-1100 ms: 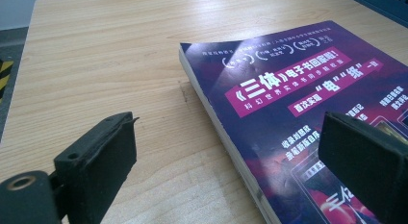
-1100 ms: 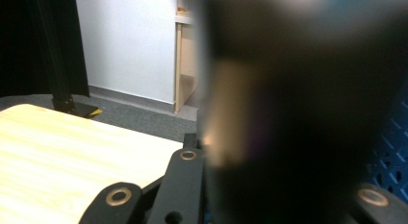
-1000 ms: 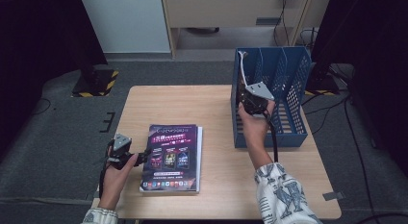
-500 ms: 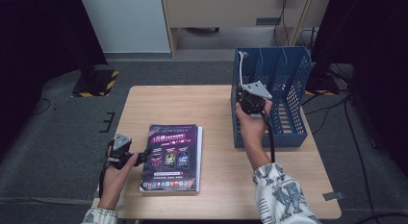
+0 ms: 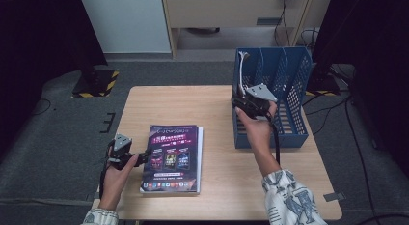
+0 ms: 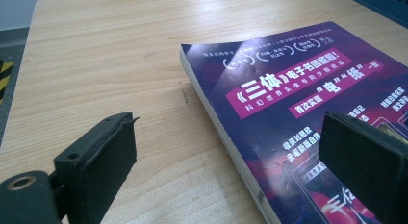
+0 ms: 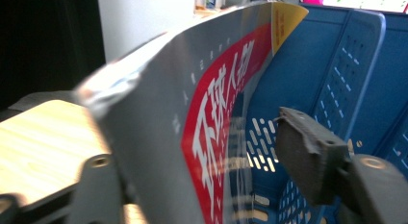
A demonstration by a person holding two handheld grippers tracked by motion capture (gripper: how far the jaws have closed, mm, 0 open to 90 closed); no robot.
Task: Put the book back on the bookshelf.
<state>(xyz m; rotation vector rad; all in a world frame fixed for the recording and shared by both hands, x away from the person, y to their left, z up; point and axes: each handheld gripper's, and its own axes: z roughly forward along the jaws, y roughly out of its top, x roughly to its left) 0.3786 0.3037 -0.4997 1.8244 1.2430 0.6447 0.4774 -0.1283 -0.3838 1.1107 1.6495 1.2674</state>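
Rightward, grey magazine [image 7: 159, 137] between parted jaws

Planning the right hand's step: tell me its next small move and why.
Probably draw the right tongs back from the rack: their jaws have just been opening, one pad clear of the magazine, which stands in the rack's left slot. Then go for the book.

The worktop [image 5: 212, 104] is pale matt wood grain; the purple book [image 6: 308, 113] has a glossy paper cover (light glares off it); the blue rack [image 5: 294, 90] looks like perforated plastic.
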